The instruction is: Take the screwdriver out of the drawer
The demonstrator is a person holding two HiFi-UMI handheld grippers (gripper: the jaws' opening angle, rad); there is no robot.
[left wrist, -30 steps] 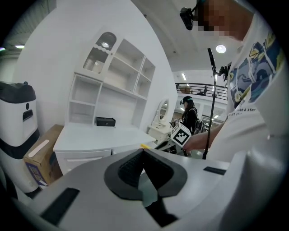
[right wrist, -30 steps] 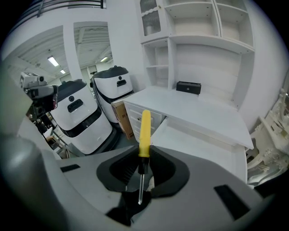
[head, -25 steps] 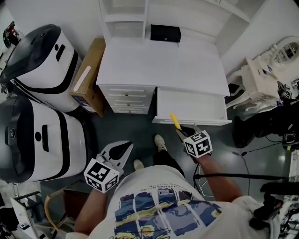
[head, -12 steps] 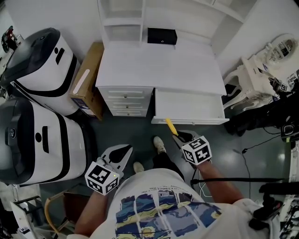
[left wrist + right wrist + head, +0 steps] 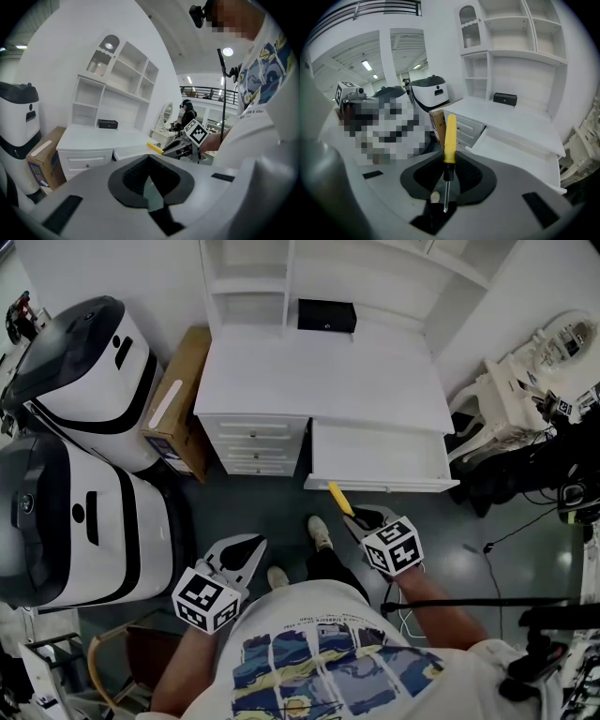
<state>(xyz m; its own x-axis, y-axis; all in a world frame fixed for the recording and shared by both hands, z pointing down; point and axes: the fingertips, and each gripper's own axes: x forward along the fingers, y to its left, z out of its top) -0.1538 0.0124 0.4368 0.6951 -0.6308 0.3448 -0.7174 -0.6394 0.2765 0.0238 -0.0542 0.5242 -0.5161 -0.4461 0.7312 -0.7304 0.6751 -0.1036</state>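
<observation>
Screwdriver (image 5: pixel 336 495) clear of the drawer (image 5: pixel 380 486)
The right gripper (image 5: pixel 447 173) pinches its shaft, yellow handle aimed at the drawer's front rim, just short of it (tray looks bare); the left gripper (image 5: pixel 149 180), pressed together and empty, hangs farther off, leaving room.

I'm looking into a big indoor test hall: a white desk (image 5: pixel 319 371) with shelves (image 5: pixel 246 277), bulky white machines (image 5: pixel 70 343), strip lights (image 5: pixel 368 64) and a balcony railing (image 5: pixel 211 90).

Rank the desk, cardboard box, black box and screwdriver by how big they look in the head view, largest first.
1. desk
2. cardboard box
3. black box
4. screwdriver, smallest even though it is nearest the camera
</observation>
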